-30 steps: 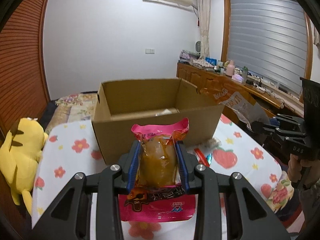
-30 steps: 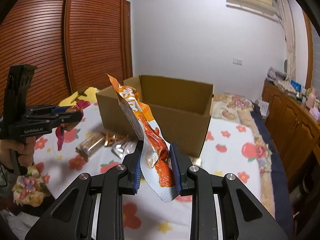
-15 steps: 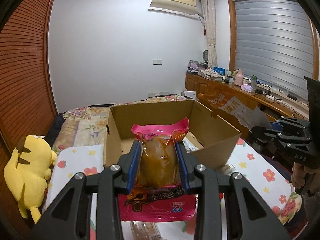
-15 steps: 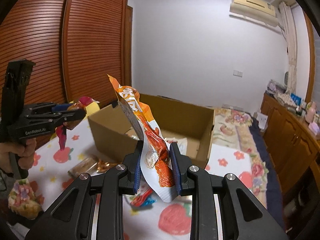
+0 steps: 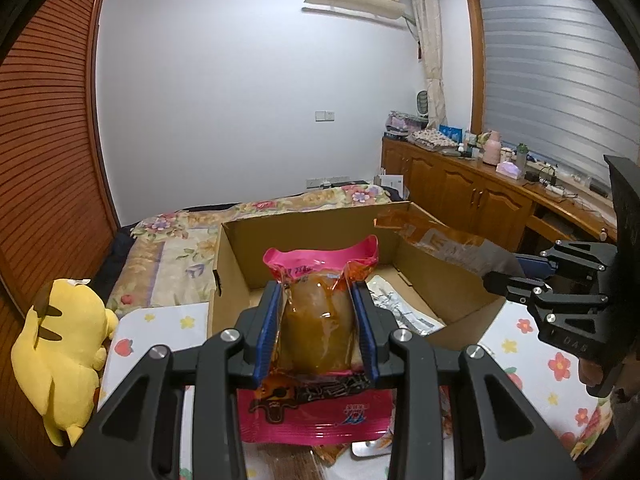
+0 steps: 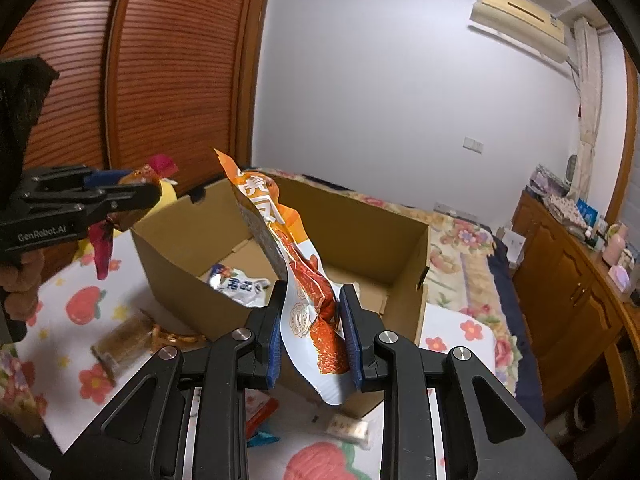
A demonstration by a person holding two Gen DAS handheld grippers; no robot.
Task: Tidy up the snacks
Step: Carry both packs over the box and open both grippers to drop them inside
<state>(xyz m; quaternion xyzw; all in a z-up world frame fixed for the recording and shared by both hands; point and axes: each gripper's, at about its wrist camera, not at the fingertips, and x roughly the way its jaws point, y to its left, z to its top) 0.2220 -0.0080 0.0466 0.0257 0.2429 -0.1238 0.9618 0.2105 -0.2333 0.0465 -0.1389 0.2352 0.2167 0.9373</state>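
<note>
Both packets nearer box (image 5: 304, 240) w/ hand-held grippers.

The cardboard box (image 5: 320, 240) is plain brown corrugated board, matt and slightly rough, with raw cut edges. In front of it, the left tongs (image 5: 318, 328) are matt black plastic with bright metal screw heads and blue pads; between those pads sits a pink snack pouch (image 5: 320, 320) of glossy, crinkled plastic film, clear in the middle. The right tongs (image 6: 312, 328) are of the same black plastic and hold an orange-and-white packet (image 6: 296, 264) of shiny printed film, creased. Inside the box lies a silvery foil wrapper (image 6: 240, 286). Under the box, the desk (image 6: 80, 312) wears a smooth printed cloth. Left of the box sits a yellow plush toy (image 5: 64, 352), soft and fuzzy.
</note>
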